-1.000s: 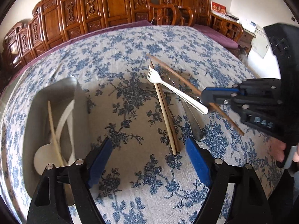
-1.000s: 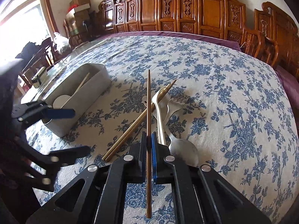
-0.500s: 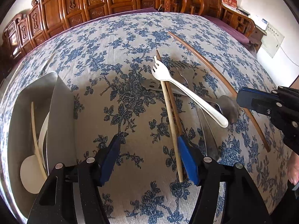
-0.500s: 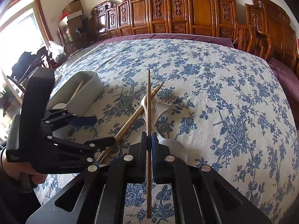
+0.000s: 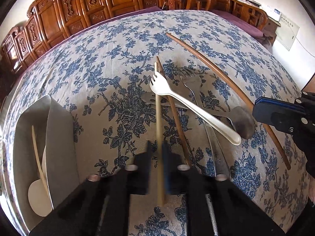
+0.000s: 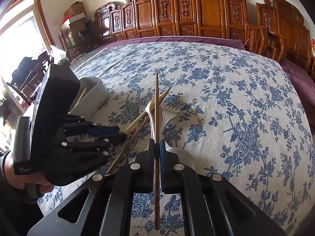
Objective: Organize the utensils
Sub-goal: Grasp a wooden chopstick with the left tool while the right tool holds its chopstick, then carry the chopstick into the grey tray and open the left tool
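Currently mid-sort, both hands loaded. Left gripper (image 5: 157,153) is closing on the pale bamboo chopstick (image 5: 158,129), jaws pinched against it, though motion blur is smearing the view; the stick's far end is lying under the white plastic fork (image 5: 189,108) in the utensil pile. Right gripper (image 6: 157,147) is clamping the dark brown chopstick (image 6: 156,118), holding it level, pointing away over the pile.

Grey bin (image 5: 59,137) is sitting left of the pile, already holding a white spoon (image 5: 38,196) and another pale chopstick (image 5: 37,153). Still on the cloth by the fork: a second brown chopstick (image 5: 177,125), a metal fork (image 5: 194,82) and a metal spoon (image 5: 243,123).

Next move, I'm guessing: slide the pale stick out from under the fork without dragging it, then carry both sticks left to the bin.

Surface is a blue-floral tablecloth (image 6: 236,98) over a large table; carved wooden chairs (image 6: 206,15) are lining the far edge, with a bright window (image 6: 17,39) beyond the bin.
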Tool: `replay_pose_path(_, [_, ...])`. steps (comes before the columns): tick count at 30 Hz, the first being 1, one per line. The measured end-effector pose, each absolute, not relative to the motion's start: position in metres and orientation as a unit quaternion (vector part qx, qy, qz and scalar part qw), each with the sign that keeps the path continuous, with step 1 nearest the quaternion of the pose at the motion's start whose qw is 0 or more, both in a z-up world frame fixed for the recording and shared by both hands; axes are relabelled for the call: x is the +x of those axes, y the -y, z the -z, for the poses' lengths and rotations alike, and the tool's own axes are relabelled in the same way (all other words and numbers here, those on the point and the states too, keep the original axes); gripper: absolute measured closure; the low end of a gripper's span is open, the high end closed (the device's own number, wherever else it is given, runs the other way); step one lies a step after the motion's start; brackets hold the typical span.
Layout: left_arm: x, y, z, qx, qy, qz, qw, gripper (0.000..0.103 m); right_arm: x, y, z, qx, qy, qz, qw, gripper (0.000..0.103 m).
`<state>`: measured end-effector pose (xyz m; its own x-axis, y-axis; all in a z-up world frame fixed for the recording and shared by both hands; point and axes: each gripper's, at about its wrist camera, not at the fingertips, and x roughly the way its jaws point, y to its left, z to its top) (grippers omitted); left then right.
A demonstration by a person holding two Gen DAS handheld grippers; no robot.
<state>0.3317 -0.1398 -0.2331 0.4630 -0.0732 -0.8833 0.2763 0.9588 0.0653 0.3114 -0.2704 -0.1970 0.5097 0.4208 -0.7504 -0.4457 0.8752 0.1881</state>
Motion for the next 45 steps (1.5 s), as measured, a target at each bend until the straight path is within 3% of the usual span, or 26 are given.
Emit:
replay_pose_path(26, [0.344, 0.102, 0.138, 0.094, -0.422, 0.069, 0.899, 0.099, 0.309, 0.269, 0.192, -0.006, -0.419, -0.238, 0.876, 0.097])
replay_pose_path(45, [0.293, 0.052, 0.140, 0.078, -0.426, 0.076, 0.898, 0.099, 0.287, 0.243, 0.190, -0.017, -0.420, -0.241, 0.875, 0.097])
